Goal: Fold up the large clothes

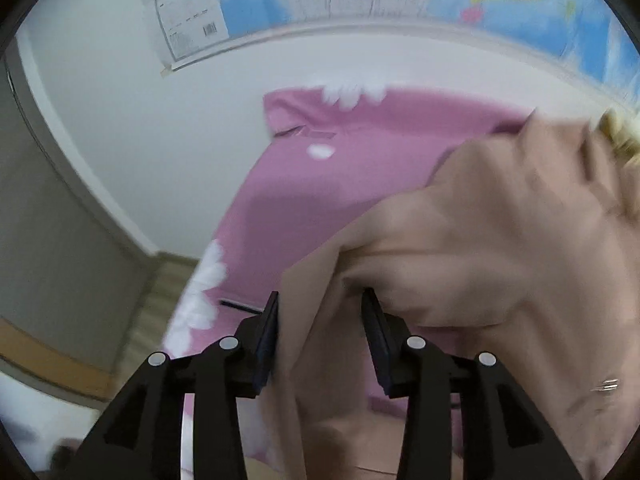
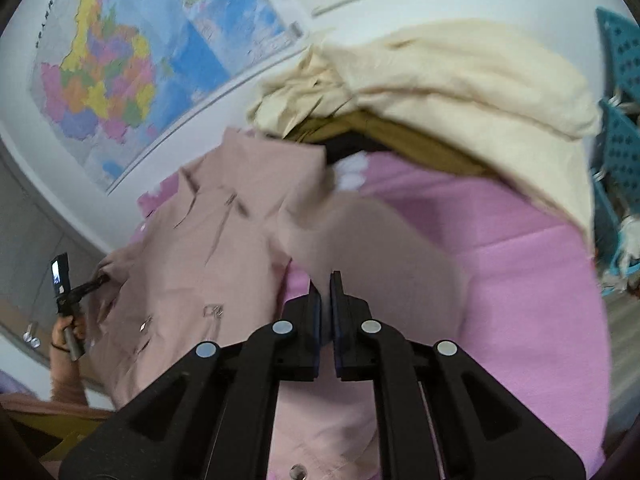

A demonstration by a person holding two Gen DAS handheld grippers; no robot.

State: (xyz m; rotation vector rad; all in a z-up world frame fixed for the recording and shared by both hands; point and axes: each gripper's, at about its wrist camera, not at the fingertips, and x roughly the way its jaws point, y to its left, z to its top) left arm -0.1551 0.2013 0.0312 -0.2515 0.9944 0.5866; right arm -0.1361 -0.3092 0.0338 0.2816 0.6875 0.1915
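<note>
Right wrist view: our right tongs (image 2: pixel 325 280) pinch the pink coat (image 2: pixel 208 232); left tongs (image 1: pixel 320 304) gape around its fabric. Wall map (image 2: pixel 104 64) text is unreadable.

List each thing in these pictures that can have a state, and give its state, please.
Left gripper: fingers apart, pink shirt fabric hanging between them.
Right gripper: fingers almost closed on a fold of the pink shirt.
Pink shirt: lifted, crumpled, not folded.
Cream cloth: heaped, unfolded, at the far end of the bed.
Pink sheet: spread flat on the bed.
</note>
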